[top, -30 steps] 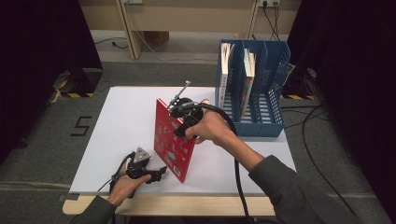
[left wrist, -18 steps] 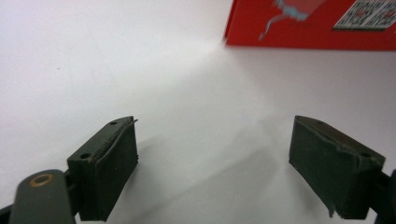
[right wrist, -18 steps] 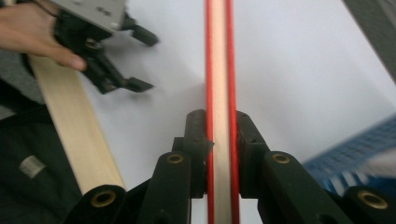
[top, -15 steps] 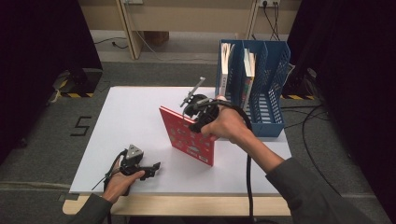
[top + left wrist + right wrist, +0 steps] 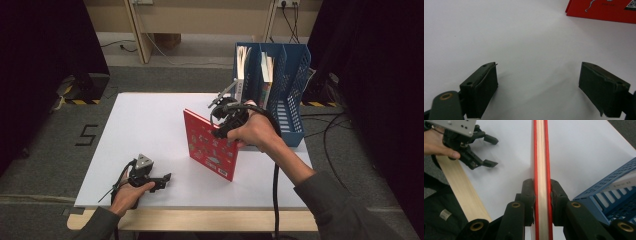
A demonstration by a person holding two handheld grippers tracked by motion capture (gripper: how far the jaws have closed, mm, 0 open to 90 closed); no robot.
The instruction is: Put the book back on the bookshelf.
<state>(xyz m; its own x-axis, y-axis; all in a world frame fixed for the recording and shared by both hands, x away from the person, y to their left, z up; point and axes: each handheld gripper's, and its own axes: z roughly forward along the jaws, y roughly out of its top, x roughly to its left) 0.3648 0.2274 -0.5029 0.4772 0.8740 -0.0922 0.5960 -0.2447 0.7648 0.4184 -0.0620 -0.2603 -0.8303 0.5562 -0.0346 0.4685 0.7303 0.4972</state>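
Note:
A thin red book stands upright on its edge on the white table, right of the middle. My right gripper is shut on its top edge; in the right gripper view both jaws press the red covers of the book with the pale pages between them. My left gripper rests low near the table's front left edge, open, nothing between its jaws. The left gripper is also seen open in the right gripper view. A corner of the red book lies far ahead of the left jaws.
A blue mesh file rack with upright slots stands at the table's right back, holding a few books. The rack is just right of the held book. The wooden front edge of the table runs beside the left hand.
The right gripper has carried the upright red book rightward and back toward the blue rack. The left gripper has let go of it, drawn back to the front left and stands open.

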